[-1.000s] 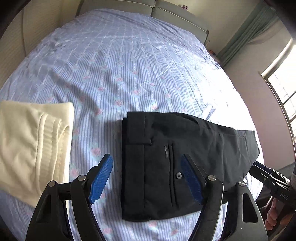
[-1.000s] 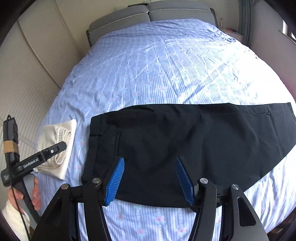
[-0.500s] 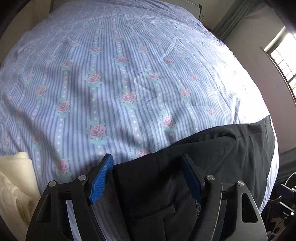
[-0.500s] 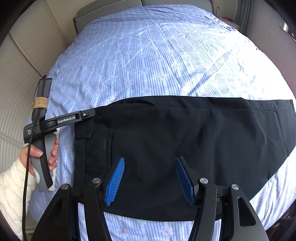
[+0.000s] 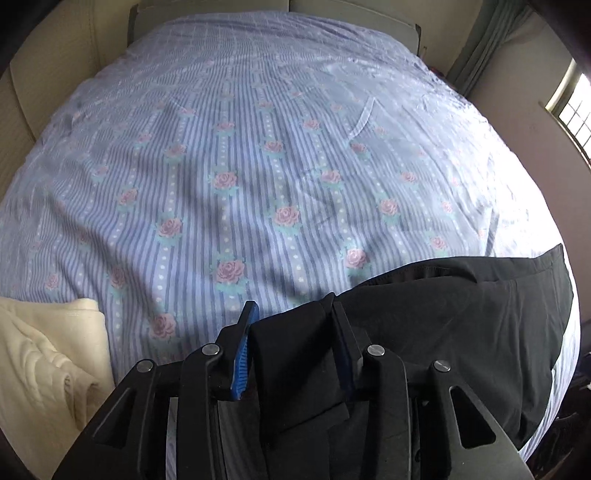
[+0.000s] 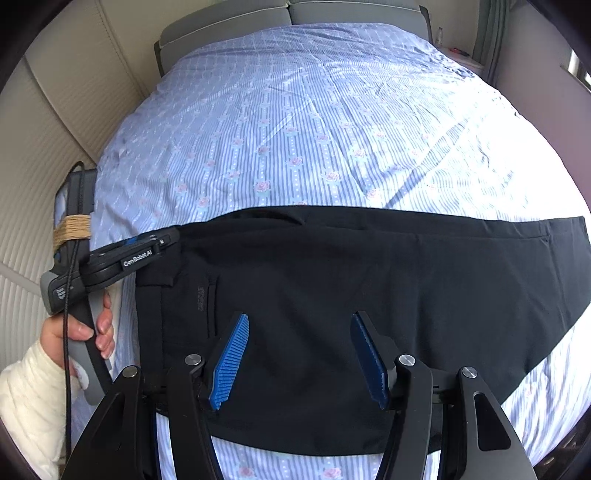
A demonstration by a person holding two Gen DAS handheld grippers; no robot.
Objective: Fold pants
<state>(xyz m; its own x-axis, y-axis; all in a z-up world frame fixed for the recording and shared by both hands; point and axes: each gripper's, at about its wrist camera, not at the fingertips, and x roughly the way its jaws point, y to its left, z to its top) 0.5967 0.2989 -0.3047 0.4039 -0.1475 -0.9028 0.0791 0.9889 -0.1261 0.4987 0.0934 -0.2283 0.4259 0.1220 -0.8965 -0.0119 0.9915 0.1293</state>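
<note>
Black pants (image 6: 369,273) lie folded lengthwise across the near part of the bed, waistband at the left, legs running right. My left gripper (image 5: 291,314) is closing on the far corner of the waistband (image 5: 295,354); black cloth fills the gap between its blue pads. It also shows in the right wrist view (image 6: 166,240) at the pants' top left corner, held by a hand. My right gripper (image 6: 299,325) is open above the middle of the pants, near their front edge, holding nothing.
The bed has a blue striped sheet with pink roses (image 5: 258,166). A folded cream garment (image 5: 48,354) lies at the left, beside the waistband. A grey headboard (image 6: 295,11) and padded wall stand behind. A window (image 5: 572,110) is at the right.
My left gripper has moved forward and down to the waistband's far corner and narrowed its jaws around the cloth. My right gripper has come slightly closer to the pants, still open.
</note>
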